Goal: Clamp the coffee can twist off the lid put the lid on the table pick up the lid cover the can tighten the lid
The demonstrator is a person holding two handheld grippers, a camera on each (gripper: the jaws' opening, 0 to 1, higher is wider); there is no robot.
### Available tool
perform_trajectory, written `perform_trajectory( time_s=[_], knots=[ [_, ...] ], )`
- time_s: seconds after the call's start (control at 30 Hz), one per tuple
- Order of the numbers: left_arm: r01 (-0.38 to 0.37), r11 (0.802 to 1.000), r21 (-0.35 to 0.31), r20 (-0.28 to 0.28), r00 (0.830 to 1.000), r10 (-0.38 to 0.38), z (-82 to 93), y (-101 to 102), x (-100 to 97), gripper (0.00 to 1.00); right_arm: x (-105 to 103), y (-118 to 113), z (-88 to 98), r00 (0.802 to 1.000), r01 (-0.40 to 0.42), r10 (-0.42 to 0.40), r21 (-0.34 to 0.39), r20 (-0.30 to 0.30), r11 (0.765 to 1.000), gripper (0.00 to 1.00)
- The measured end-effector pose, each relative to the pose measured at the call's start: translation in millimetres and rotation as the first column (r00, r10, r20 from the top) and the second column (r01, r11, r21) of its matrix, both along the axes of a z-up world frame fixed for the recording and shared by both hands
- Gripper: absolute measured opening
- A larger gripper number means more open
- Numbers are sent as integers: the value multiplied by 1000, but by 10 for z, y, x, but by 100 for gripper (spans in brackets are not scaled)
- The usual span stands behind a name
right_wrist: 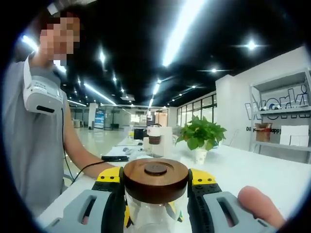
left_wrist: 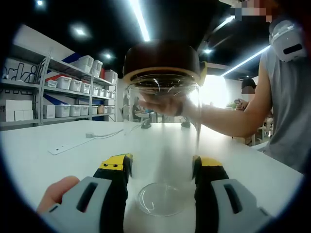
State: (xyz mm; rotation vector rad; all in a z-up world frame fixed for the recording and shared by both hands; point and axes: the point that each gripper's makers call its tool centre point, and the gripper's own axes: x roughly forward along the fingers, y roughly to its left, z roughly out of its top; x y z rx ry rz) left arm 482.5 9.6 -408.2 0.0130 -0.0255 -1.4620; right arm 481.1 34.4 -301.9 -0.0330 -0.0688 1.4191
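- Step in hand, by my read: can clamped, lid being gripped for a twist. Could be the twist-off or the final tightening; one moment doesn't settle which.
- Left gripper (left_wrist: 162, 167): jaws on either side of the clear glass coffee can (left_wrist: 163, 145), low on its body, seemingly pressing the glass. Can stands upright on the white table (left_wrist: 58, 165), straight ahead of this gripper.
- Right gripper (right_wrist: 155, 187): jaws flank the dark wooden lid (right_wrist: 155, 179), closed against its sides. Lid sits level on the can mouth, directly between the jaws.
- Next move likely calls for: rotating the right gripper about the can's upright axis while the left holds the body fixed; glass is smooth, so slip is a risk.
- Open room: table bare just beside the can; a flat white strip (left_wrist: 73, 144) and cable lie ahead-left of the left gripper, well apart.
- Table edge runs to the right of the left gripper, near a person (left_wrist: 286, 102) standing there.
- Potted plant (right_wrist: 201, 136) far ahead of the right gripper, no obstacle.
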Motion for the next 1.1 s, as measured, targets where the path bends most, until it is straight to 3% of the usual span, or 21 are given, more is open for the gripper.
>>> perform_trajectory(
  time_s=[0.23,0.33,0.5,0.63,0.73,0.8,0.97,1.03,1.07,1.1],
  knots=[
    [4,1000,-1,-1,1000,-4,-2,1,5,44,3,-2,0,1000,-3,3,15,-19,1000,47],
    [0,1000,0,-1,1000,0,-4,5,8,44,130,-61,-26,995,97,-98,-23,-33,995,57],
    [0,1000,0,-2,1000,0,-6,9,18,44,17,-110,80,985,171,-171,-27,0,985,66],
    [2,1000,1,-3,1000,-2,-8,10,21,44,13,-125,63,944,330,-331,-45,4,943,65],
    [-5,1000,2,-1,1000,5,-7,5,8,44,-13,-114,-4,911,411,-409,-72,43,909,64],
    [-6,1000,3,-2,1000,6,-8,7,8,44,20,-148,-45,872,489,-485,-82,66,868,62],
    [-2,1000,2,-4,1000,2,-9,7,15,44,-37,-94,-66,810,585,-586,-17,-17,811,59],
    [-4,1000,3,-3,1000,4,-10,9,16,44,-26,-83,-124,773,632,-633,-30,-38,774,58],
    [-5,1000,3,-3,1000,5,-10,10,17,44,-33,-61,-129,767,640,-641,-31,-29,768,58],
    [-5,1000,3,-2,1000,5,-11,11,19,44,-21,-83,-121,746,665,-666,-29,-19,746,58]
  ],
)
